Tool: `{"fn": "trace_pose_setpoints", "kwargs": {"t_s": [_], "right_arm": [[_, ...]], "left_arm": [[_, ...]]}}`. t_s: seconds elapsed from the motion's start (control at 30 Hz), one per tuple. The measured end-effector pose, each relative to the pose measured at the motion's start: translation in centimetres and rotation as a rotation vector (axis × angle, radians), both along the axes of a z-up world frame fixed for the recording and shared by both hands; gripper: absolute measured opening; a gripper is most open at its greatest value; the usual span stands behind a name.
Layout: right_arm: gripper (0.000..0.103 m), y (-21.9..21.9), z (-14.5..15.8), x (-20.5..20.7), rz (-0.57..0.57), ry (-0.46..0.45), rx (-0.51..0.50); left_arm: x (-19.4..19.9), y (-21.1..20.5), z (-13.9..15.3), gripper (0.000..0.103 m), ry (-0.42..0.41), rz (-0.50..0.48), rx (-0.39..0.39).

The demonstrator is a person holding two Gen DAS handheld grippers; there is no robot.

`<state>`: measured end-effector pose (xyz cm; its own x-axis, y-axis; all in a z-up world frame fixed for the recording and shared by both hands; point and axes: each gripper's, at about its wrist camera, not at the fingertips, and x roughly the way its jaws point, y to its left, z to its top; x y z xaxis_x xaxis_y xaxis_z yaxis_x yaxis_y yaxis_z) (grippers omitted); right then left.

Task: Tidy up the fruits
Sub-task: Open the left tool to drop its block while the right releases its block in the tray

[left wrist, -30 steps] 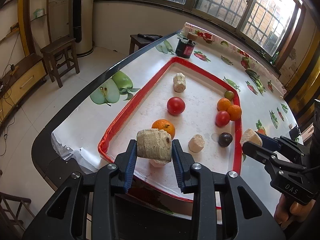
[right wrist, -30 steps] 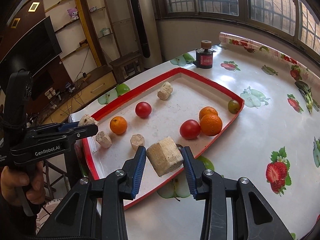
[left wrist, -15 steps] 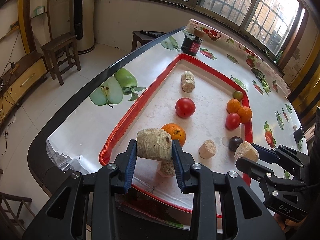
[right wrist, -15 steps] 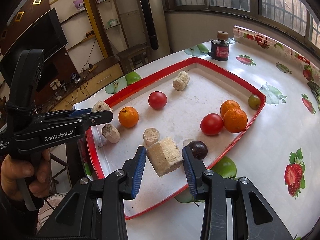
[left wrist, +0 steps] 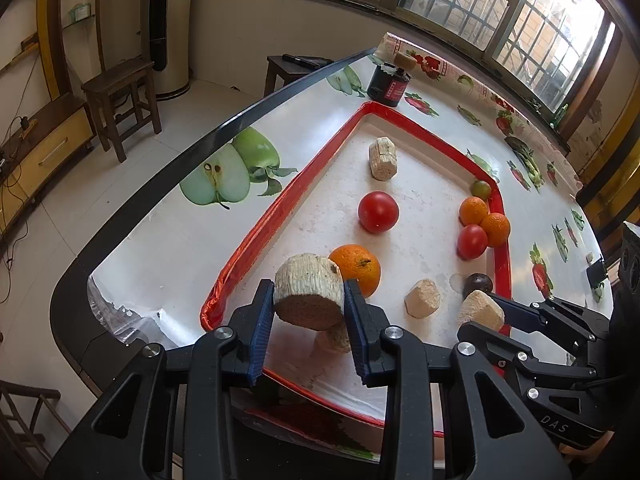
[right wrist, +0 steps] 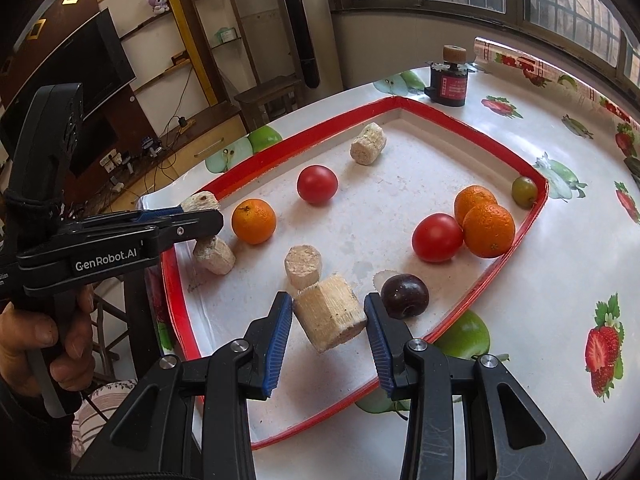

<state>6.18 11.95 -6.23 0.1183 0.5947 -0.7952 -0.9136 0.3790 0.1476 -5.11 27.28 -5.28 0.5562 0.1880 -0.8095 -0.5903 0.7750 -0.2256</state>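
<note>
Fingers on both grippers clamp pale corn-cob chunks above the red tray — carry step under way!

Left gripper pinches a cob chunk over the tray's near corner; right gripper pinches another chunk, plum just beside at 3 o'clock. Further out, oranges and tomatoes cluster at 2 o'clock, a lone cob at 12. Next, I'd judge: pick one bare spot, lower, release the cobs together, clear of rolling fruit.
</note>
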Motion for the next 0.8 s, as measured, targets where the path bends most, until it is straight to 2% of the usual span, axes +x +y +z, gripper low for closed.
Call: {"fn": "trace_pose_setpoints", "kwargs": {"t_s": [0.07,0.23,0.4,0.73,0.8], "right_arm": [[0.039,0.0,-0.1,0.1,-0.002,0.006,0.002],[0.040,-0.2,-0.2,0.2,-0.004,0.017,0.004],[0.046,-0.8,0.2,0.1,-0.001,0.016,0.014],[0.050,-3.0,1.3,0.2,-0.021,-0.008,0.030],[0.054,-3.4,1.5,0.5,-0.030,-0.011,0.035]], "left_arm": [[-0.1,0.0,0.0,0.033,0.003,0.005,-0.001],[-0.2,0.1,0.0,0.047,0.004,0.019,-0.002],[-0.4,-0.1,0.4,0.055,0.002,0.021,0.008],[-1.0,-1.0,1.2,0.055,-0.006,0.014,0.024],[-1.2,-1.3,1.3,0.055,-0.003,0.010,0.026]]}}
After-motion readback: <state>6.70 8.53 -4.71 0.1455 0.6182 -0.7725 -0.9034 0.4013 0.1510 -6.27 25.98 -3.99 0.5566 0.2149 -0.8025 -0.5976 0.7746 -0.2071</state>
